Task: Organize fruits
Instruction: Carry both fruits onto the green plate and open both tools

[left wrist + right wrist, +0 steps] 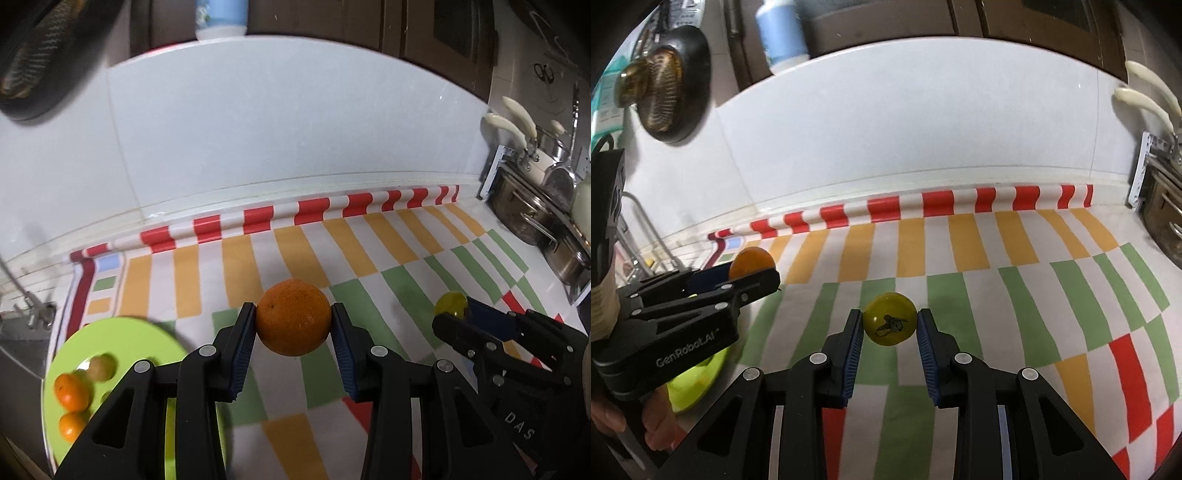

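Observation:
My left gripper (294,325) is shut on a large orange (293,322), held above the checked cloth (354,251). The same orange (751,263) and left gripper (753,275) show at the left of the right wrist view. My right gripper (889,326) is shut on a small yellow fruit (890,324) with a dark sticker. In the left wrist view that yellow fruit (451,309) peeks out of the right gripper (458,317) at the right. A lime-green plate (122,343) at the lower left carries two small oranges (71,392) and a greenish-brown fruit (100,367).
White tiles (258,140) back the counter. Steel pots (532,218) with cream-handled utensils (506,127) stand at the right. A tap (33,306) and sink lie left of the plate. A blue-white bottle (781,33) stands on the ledge, and a dark round object (670,85) hangs at the upper left.

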A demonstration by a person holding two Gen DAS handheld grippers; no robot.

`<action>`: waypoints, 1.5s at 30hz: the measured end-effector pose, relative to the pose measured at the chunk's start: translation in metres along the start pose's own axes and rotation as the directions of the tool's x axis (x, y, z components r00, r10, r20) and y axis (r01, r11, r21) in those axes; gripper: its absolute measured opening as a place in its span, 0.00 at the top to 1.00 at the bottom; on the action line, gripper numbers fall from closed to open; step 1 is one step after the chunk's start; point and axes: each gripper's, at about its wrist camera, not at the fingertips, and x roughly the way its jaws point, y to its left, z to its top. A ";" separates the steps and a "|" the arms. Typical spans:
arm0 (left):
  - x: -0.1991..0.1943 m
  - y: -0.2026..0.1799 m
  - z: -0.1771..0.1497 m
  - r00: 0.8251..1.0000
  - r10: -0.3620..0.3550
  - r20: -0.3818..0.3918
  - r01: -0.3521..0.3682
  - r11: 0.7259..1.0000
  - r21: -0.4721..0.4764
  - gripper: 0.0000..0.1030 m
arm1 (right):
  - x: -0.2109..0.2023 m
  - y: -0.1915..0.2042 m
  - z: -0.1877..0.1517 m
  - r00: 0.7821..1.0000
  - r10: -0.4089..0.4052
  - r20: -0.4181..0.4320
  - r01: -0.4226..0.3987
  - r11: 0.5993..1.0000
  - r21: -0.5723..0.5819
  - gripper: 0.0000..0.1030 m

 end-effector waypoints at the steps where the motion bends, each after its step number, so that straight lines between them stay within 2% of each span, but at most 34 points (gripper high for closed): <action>1: -0.004 0.000 -0.002 1.000 0.004 0.006 -0.004 1.000 -0.002 0.61 | -0.004 0.003 -0.001 1.000 0.003 0.003 -0.003 1.000 -0.004 0.70; 6: -0.036 0.006 -0.020 0.999 0.031 0.032 -0.031 0.999 -0.009 0.61 | -0.029 0.019 -0.009 0.999 0.034 0.012 -0.033 0.999 -0.027 0.70; 14: -0.080 0.028 -0.051 0.997 0.058 0.042 -0.055 0.996 -0.074 0.61 | -0.059 0.052 -0.022 0.995 0.095 0.009 -0.094 0.992 -0.084 0.70; 27: -0.128 0.076 -0.096 0.991 0.127 0.045 -0.120 0.983 -0.142 0.61 | -0.073 0.117 -0.038 0.977 0.214 -0.015 -0.213 0.961 -0.176 0.70; 37: -0.127 0.121 -0.111 0.986 0.162 0.027 -0.159 0.984 -0.080 0.61 | -0.049 0.169 -0.052 0.958 0.274 -0.091 -0.287 0.935 -0.210 0.70; 45: -0.093 0.154 -0.102 0.995 0.099 -0.010 -0.099 0.995 -0.018 0.61 | -0.011 0.202 -0.060 0.951 0.271 -0.150 -0.299 0.931 -0.208 0.70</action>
